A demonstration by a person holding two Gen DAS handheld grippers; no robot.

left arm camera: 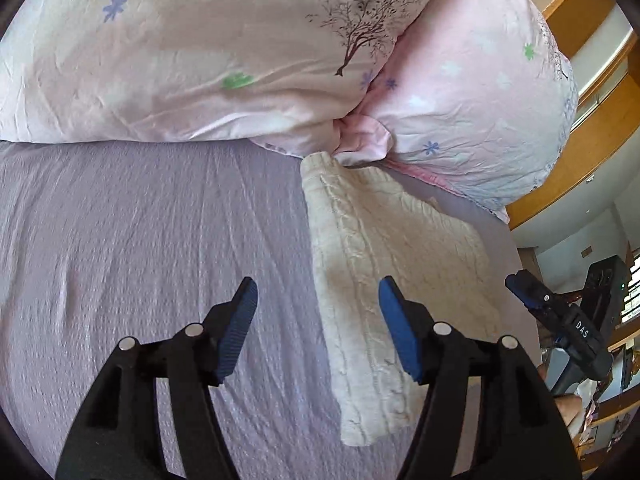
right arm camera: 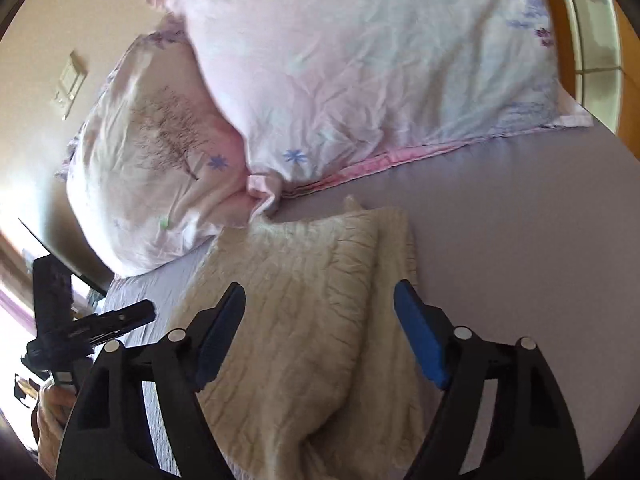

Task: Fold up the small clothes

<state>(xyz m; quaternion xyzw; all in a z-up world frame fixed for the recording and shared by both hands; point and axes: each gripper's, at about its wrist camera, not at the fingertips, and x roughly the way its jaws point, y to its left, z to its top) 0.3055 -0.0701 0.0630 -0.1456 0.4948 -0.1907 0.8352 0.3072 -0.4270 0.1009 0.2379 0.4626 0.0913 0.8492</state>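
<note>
Cream cable-knit sweater (left arm camera: 384, 280), crinkled lilac cloth sheet (left arm camera: 140, 240), smooth cotton pillows (left arm camera: 180, 60).

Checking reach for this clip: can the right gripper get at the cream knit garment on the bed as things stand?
Probably yes. The right gripper is open, holds nothing, and points straight at the cream knit garment, which lies folded on the lilac sheet. Nothing lies between them; the pillows only touch its far edge.

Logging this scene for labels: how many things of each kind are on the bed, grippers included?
Pillows: 2 (one with a tree print, one beside it)
Sweater: 1, cream knit, folded
Grippers: 2 (left, right), both open
Total: 5
</note>
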